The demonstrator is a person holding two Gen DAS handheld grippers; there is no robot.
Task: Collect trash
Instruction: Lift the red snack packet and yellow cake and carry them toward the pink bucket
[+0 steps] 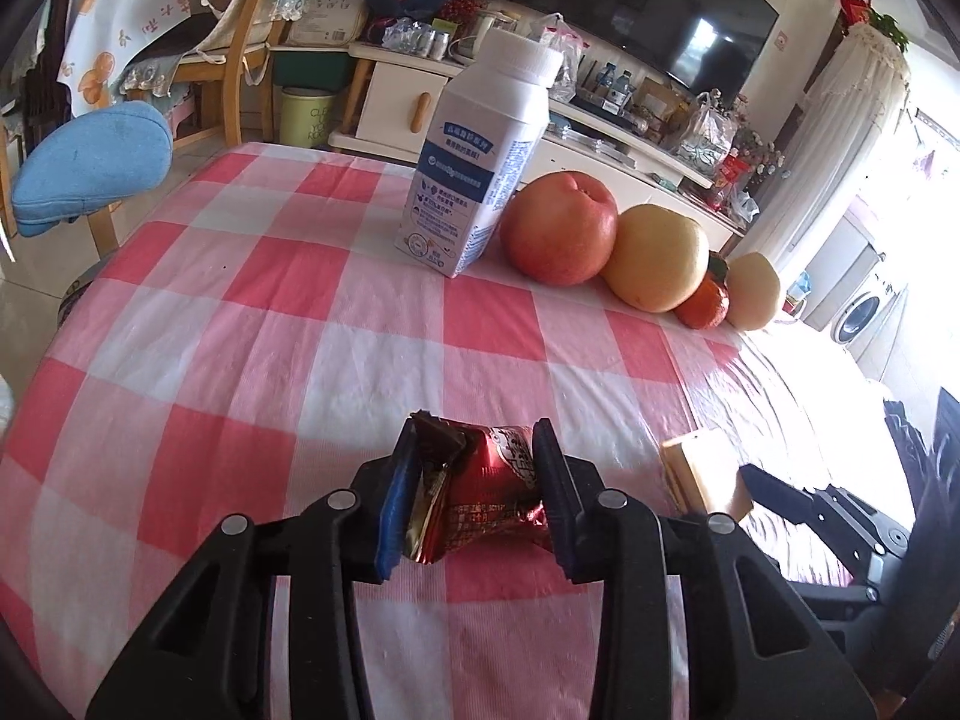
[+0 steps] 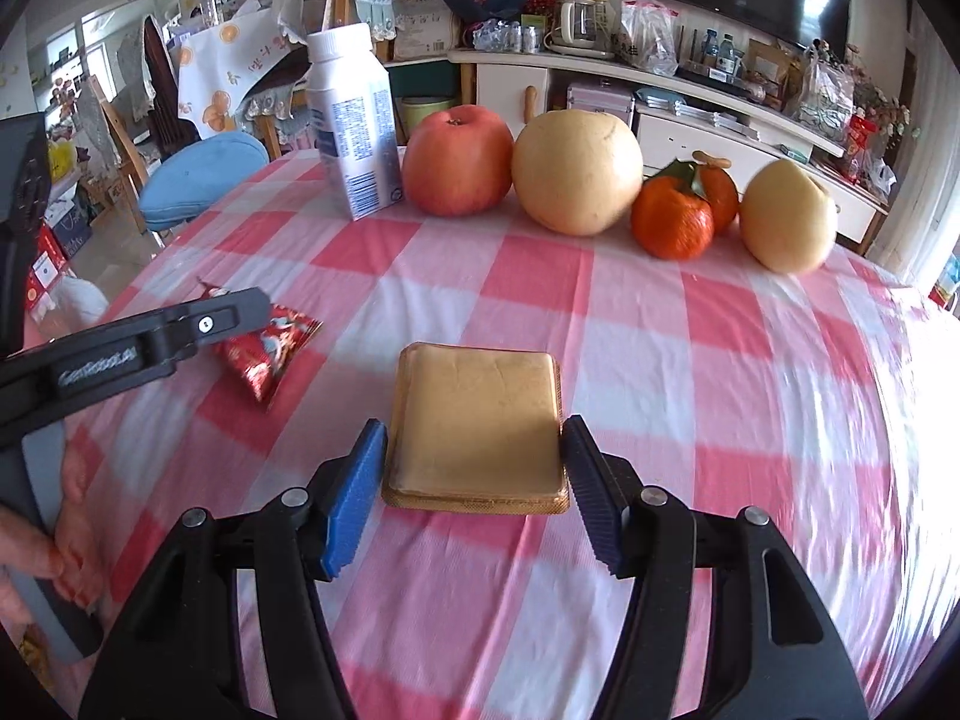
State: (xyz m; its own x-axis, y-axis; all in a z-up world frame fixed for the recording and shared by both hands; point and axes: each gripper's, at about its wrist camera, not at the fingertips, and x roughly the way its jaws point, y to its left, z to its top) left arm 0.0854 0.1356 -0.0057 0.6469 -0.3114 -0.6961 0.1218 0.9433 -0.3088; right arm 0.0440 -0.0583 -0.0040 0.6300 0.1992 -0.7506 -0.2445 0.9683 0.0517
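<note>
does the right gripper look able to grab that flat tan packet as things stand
Probably yes: the right gripper is open with a finger on either side of the tan packet, nothing between them.

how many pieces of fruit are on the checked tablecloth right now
5, in a row at the far edge: red apple, large yellow pear, two orange tangerines, one behind the other, and small yellow pear. More may be hidden behind.
</note>
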